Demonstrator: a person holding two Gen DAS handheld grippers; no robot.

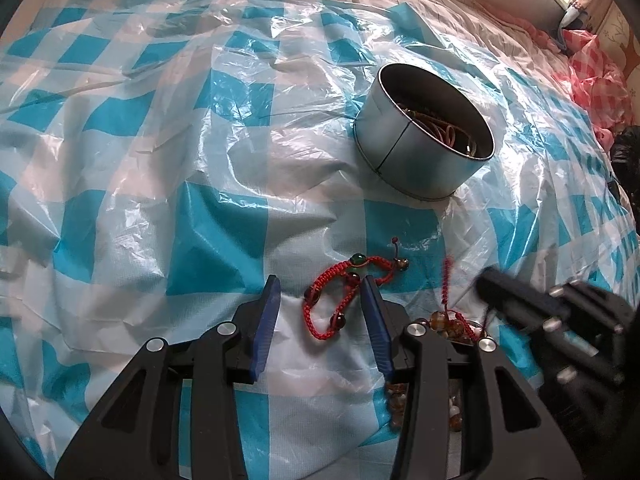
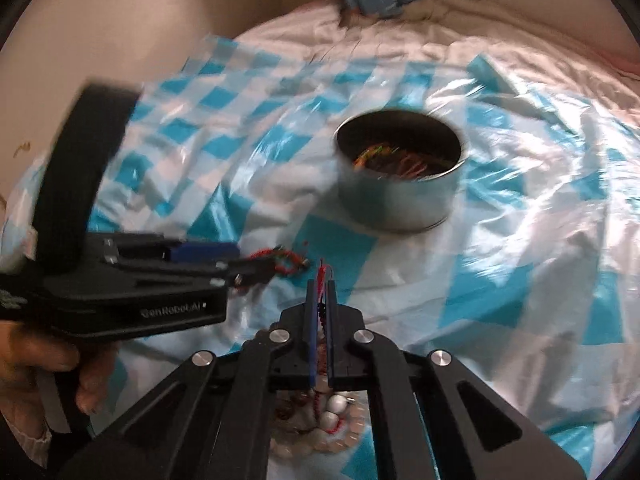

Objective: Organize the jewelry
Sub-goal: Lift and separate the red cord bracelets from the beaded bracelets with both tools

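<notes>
Your left gripper (image 1: 322, 286) gapes around the red braided bracelet (image 1: 340, 300) on the checked plastic sheet (image 1: 160, 140).
Your right gripper (image 2: 320, 286) pinches a red cord (image 2: 321, 276); round tin (image 1: 428, 140) beyond.

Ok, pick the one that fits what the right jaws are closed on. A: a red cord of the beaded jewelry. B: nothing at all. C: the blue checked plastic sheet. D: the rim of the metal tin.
A: in the right wrist view the right gripper has its jaws nearly together on a red cord, with beads hanging below, while the tin sits farther off.
</notes>
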